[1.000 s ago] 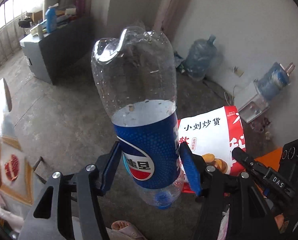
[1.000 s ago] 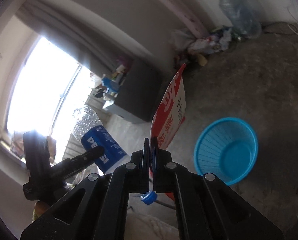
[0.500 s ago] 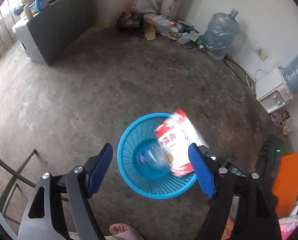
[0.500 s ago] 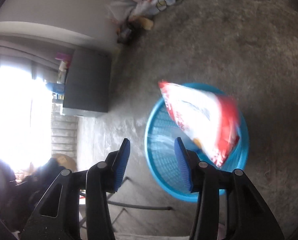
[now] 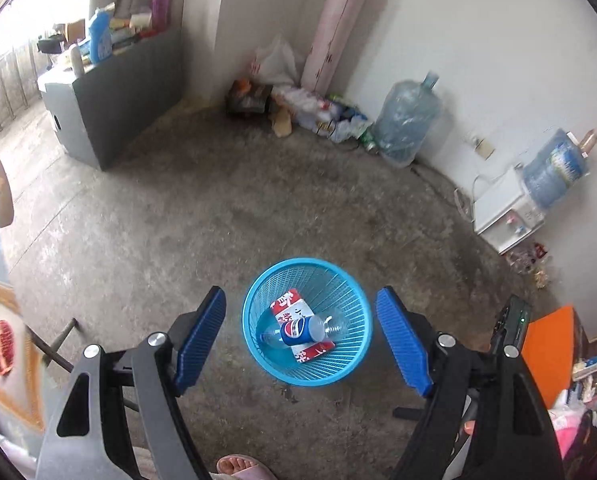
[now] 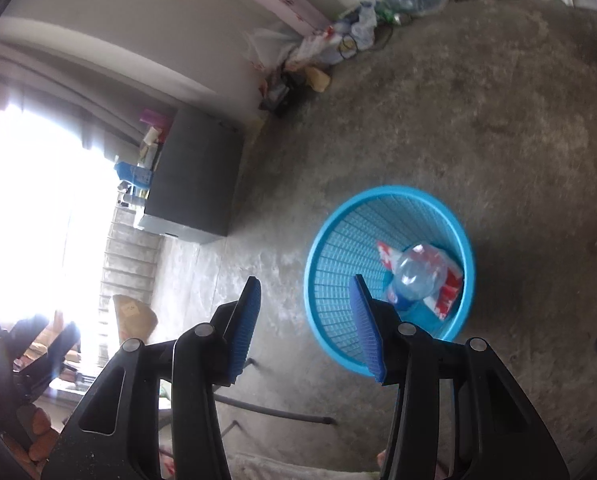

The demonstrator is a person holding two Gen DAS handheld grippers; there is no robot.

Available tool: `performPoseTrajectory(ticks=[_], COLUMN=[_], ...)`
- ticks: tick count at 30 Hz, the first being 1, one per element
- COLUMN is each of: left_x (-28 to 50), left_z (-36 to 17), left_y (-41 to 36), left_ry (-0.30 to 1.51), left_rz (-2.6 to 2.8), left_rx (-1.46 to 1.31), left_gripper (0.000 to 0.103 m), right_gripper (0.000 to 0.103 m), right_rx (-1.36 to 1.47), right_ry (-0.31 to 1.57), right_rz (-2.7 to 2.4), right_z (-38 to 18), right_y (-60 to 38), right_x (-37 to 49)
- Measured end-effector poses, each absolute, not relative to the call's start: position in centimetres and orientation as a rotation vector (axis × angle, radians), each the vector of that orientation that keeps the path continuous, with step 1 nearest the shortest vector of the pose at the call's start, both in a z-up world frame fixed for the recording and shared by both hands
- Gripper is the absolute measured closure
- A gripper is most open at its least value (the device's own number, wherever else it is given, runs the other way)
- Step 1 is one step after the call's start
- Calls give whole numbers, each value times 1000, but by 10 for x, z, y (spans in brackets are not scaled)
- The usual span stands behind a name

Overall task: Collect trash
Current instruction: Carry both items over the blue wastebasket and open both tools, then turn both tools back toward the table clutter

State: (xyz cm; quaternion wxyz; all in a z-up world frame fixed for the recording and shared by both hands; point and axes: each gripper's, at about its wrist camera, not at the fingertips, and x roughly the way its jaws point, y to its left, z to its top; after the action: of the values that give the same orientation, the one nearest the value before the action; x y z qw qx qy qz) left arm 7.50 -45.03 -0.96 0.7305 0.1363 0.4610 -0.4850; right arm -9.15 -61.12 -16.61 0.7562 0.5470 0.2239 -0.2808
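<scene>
A blue mesh basket point(image 5: 258, 304) stands on the concrete floor, also in the right wrist view point(image 6: 338, 248). Inside it lie a clear Pepsi bottle point(image 5: 304, 330) with a blue label and a red and white snack bag point(image 5: 290, 306); both show in the right wrist view, bottle point(image 6: 414, 276) on top of bag point(image 6: 450, 280). My left gripper point(image 5: 300, 338) is open and empty, high above the basket. My right gripper point(image 6: 304, 322) is open and empty, above the basket's left rim.
A grey cabinet point(image 5: 114, 92) with clutter on top stands at the back left. Bags and litter point(image 5: 298, 104) lie along the far wall beside a large water jug point(image 5: 408, 124). A water dispenser point(image 5: 510, 208) stands at the right. A foot point(image 5: 240, 466) shows below.
Both grippers opened and let go: the bottle left the left gripper, the snack bag left the right, and both fell into the basket, where they now lie still.
</scene>
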Motion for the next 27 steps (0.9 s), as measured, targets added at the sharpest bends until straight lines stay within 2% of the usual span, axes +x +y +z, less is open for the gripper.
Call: performPoseTrajectory(ticks=[5, 13, 15, 19, 21, 24, 27], left_x=[71, 64, 63, 58, 58, 59, 62], left_z=[31, 72, 76, 74, 70, 64, 61], left_y=[-404, -304, -278, -221, -197, -157, -120], left_ry=[936, 866, 857, 834, 831, 840, 854], left_rz=[-1056, -1023, -1017, -938, -884, -789, -705], left_rx=[268, 228, 226, 226, 213, 164, 100], left_gripper=[26, 22, 20, 17, 10, 6, 6], right_gripper=[50, 13, 9, 8, 8, 8, 8], right_rx=[1014, 693, 621, 520, 483, 416, 340], right_ry=[504, 529, 528, 541, 548, 546, 553], right_rz=[-613, -604, -604, -620, -601, -558, -548], right_z=[-113, -43, -31, -14, -8, -2, 2], right_y=[-576, -495, -481, -453, -437, -419, -397], right_x=[-81, -55, -51, -42, -35, -22, -7])
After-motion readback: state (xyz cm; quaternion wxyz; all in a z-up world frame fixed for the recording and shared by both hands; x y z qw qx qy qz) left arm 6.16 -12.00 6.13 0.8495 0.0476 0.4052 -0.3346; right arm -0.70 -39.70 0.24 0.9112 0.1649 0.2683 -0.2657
